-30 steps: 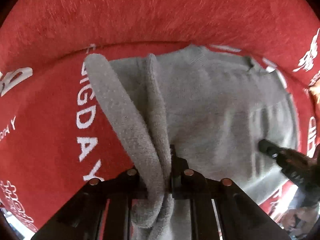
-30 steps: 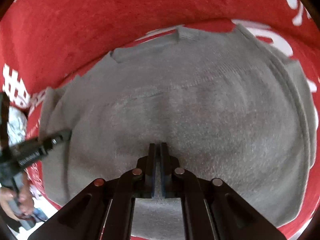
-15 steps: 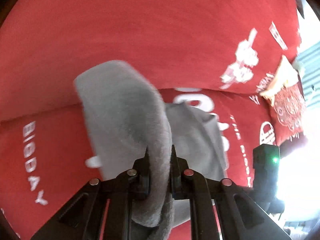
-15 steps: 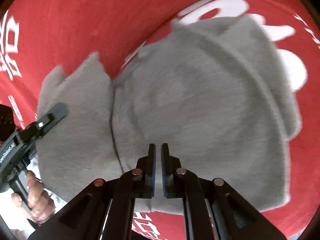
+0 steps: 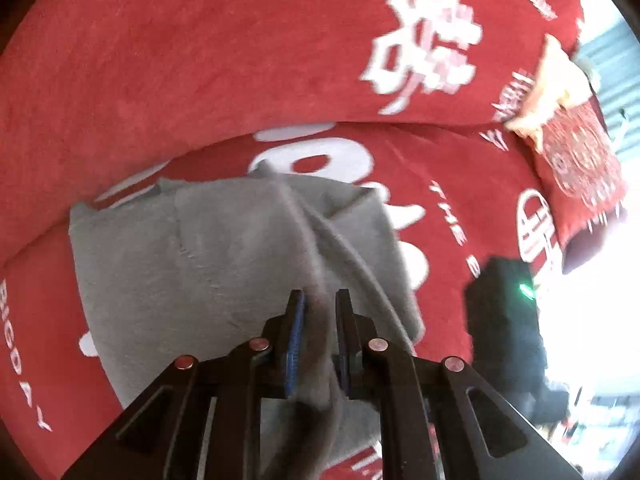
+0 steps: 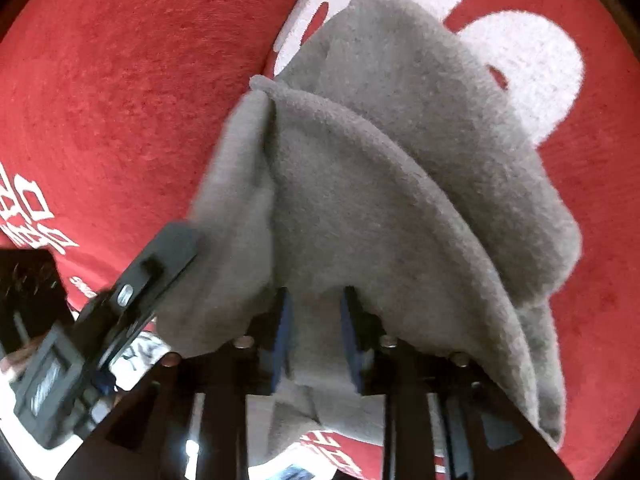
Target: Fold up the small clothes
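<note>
1. The left gripper (image 5: 319,300) is nearly closed and clamps a thick fold of the grey garment (image 5: 224,256); the cloth fills the narrow gap between its blue-padded fingers and hangs down behind them.
2. The right gripper (image 6: 314,300) stands partly parted; its jaws have just been opening. Grey cloth (image 6: 380,184) drapes over its fingertips and sags between them, but the pads do not appear to press on it.
3. The garment lies on the red blanket (image 5: 160,60) printed with white letters, doubled over on itself, with a raised ridge running from the left gripper toward the far edge.
4. In the right wrist view the left gripper (image 6: 168,248) reaches in from the lower left, touching the garment's near side.
5. In the left wrist view the right gripper's dark body with a green light shows at the right, its fingers out of sight.
6. The garment's near edge is hidden behind both grippers, and motion blur softens the blanket's lettering.
7. A patterned cushion (image 5: 576,160) lies at the blanket's far right corner, partly cut off by glare.
</note>
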A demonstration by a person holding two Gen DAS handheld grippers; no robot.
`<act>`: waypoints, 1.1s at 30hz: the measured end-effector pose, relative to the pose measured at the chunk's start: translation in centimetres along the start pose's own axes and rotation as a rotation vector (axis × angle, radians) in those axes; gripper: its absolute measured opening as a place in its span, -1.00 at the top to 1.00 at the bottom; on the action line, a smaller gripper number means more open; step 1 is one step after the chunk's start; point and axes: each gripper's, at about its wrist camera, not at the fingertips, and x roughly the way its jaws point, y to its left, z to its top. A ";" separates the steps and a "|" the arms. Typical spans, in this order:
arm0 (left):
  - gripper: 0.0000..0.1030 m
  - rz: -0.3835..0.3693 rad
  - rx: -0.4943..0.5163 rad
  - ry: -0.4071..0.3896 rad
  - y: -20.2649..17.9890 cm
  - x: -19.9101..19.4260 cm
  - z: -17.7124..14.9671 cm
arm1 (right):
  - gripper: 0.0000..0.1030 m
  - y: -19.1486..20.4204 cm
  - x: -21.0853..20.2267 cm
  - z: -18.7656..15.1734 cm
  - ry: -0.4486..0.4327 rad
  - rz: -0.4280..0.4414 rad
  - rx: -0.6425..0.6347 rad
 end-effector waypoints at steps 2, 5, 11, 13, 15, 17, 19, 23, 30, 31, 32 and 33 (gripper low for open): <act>0.69 -0.021 0.041 -0.016 -0.8 -1.6 -0.3 | 0.25 -0.2 -0.1 0.3 -0.005 0.032 0.031; 0.69 -0.044 0.020 -0.064 0.1 -4.4 -0.9 | 0.07 -1.1 -1.2 0.9 -0.033 0.089 0.091; 0.69 0.159 -0.114 -0.096 6.8 -6.9 -2.9 | -0.34 -3.0 -2.3 2.1 -0.049 0.273 0.219; 0.69 0.202 -0.184 -0.074 9.6 -6.7 -3.7 | -0.34 -2.1 -0.3 2.2 -0.012 0.254 0.192; 0.69 0.238 -0.252 -0.047 12.1 -5.9 -4.9 | -0.34 -1.0 0.4 3.0 0.043 0.214 0.140; 0.69 0.268 -0.298 -0.009 13.8 -4.7 -6.0 | -0.34 1.0 2.6 3.3 0.103 0.164 0.077; 0.69 0.279 -0.322 0.020 14.6 -3.4 -7.0 | -0.34 2.7 4.6 3.5 0.149 0.109 0.007; 0.69 0.292 -0.311 0.073 14.2 -1.4 -8.1 | 0.74 5.9 6.3 3.6 0.174 -0.038 -0.149; 0.69 0.264 -0.251 0.013 11.6 -3.2 -7.6 | 0.71 12.3 1.1 1.5 0.001 0.004 -0.433; 0.69 0.260 -0.237 0.008 11.2 -3.3 -7.4 | 0.71 12.0 0.1 1.4 -0.020 0.001 -0.435; 0.69 0.260 -0.213 0.005 10.7 -3.1 -7.1 | 0.71 11.2 -1.0 1.6 -0.051 -0.024 -0.428; 0.69 0.266 -0.195 0.008 10.3 -2.9 -6.9 | 0.71 10.5 -1.5 1.9 -0.068 -0.047 -0.418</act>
